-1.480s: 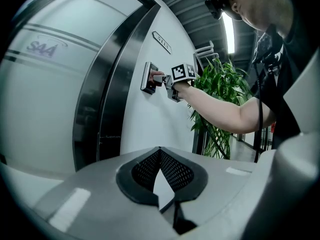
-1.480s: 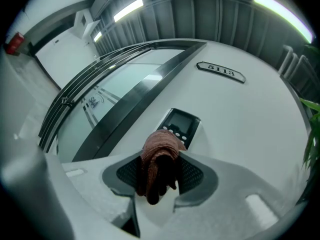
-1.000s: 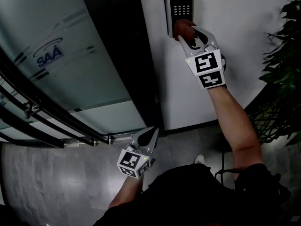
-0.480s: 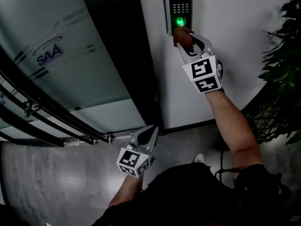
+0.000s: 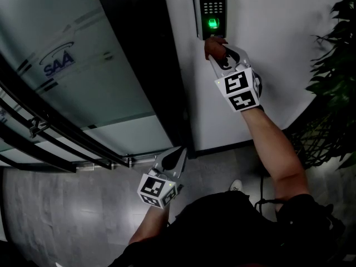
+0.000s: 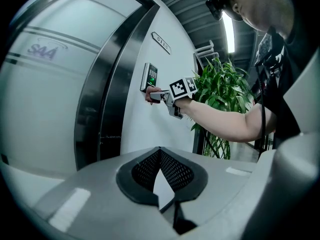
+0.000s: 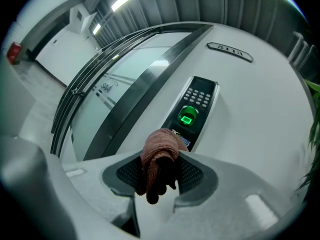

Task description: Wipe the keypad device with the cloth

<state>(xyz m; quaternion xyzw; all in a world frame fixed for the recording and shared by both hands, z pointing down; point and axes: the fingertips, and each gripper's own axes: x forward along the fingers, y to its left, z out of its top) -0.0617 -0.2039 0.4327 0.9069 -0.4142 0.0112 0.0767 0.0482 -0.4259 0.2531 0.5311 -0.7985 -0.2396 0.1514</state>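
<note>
On the white wall [image 5: 278, 38], the right hand-held gripper [image 5: 220, 52], clamped on the bunched reddish-brown cloth [image 5: 212, 45], has slid below the black keypad device [image 5: 209, 4], baring its green-lit sensor [image 5: 212, 24], so one stroke looks done, while the left hand-held gripper [image 5: 179, 159] hangs closed, empty.

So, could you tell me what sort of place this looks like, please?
Probably an office entrance or corridor, with controlled access. A keypad glowing green is mounted on the wall beside a frosted glass door bearing a logo, and a leafy plant stands to the right.
</note>
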